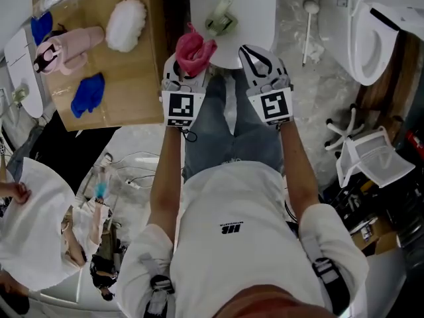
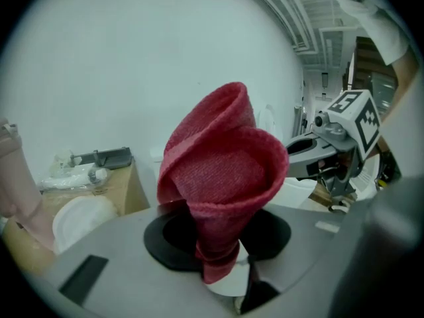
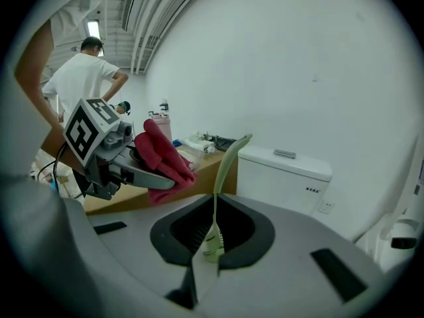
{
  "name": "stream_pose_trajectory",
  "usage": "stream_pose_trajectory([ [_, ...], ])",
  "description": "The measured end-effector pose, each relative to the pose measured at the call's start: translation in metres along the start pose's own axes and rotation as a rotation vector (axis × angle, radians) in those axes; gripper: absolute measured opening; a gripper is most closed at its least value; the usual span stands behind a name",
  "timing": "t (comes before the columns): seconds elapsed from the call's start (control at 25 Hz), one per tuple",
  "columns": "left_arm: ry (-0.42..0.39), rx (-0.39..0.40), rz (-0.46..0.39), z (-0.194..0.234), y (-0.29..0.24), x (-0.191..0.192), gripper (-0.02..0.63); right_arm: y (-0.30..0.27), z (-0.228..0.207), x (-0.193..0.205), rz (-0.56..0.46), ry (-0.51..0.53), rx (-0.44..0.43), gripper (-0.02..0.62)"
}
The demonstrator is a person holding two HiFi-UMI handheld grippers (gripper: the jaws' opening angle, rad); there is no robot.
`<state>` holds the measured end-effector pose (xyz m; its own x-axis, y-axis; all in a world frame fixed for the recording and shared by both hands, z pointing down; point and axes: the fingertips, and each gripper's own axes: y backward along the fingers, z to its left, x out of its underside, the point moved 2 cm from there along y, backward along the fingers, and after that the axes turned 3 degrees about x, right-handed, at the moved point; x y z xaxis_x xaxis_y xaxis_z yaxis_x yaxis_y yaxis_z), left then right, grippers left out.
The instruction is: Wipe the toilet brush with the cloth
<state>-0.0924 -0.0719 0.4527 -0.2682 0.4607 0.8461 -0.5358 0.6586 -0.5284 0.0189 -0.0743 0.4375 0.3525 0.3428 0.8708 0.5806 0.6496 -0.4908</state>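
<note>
Toilet brush (image 3: 224, 172): pale green and slim, standing up out of the right gripper, its thin stem low and its wider end tilted to the right at the top.
Right gripper (image 3: 212, 256): jaws pressed onto the foot of the brush's stem, holding it clear of every surface.
Cloth (image 2: 222, 171): red, bunched into a loose cone that opens upward.
Left gripper (image 2: 224, 273): jaws closed on the narrow lower end of the cloth.
Brush and cloth: near each other but apart, the cloth on the brush's left in both the head view and the right gripper view.
Toilet tank (image 3: 285, 174): white, straight beyond the brush, lid on.
Toilet bowl (image 1: 361, 42): off to the person's right, open at the top, pale inside.
Brown tabletop (image 1: 142, 78): off to the left of the grippers; on it lie a white fluffy piece (image 1: 126, 24), a pink plush toy (image 1: 66, 48) and a blue cloth (image 1: 87, 93), each apart from the others.
Floor between tank and bowl: a white long-handled tool (image 1: 308, 25) lies there.
</note>
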Motion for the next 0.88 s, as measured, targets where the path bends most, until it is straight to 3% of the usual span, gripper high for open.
stream_pose_trajectory([
  [0.24, 0.006, 0.01, 0.026, -0.002, -0.018, 0.025, 0.138, -0.02, -0.004, 0.032, 0.067, 0.03, -0.031, 0.009],
  [0.88, 0.03, 0.02, 0.059, 0.005, -0.069, 0.077, 0.139, -0.087, -0.01, 0.106, 0.105, 0.095, -0.095, 0.026],
])
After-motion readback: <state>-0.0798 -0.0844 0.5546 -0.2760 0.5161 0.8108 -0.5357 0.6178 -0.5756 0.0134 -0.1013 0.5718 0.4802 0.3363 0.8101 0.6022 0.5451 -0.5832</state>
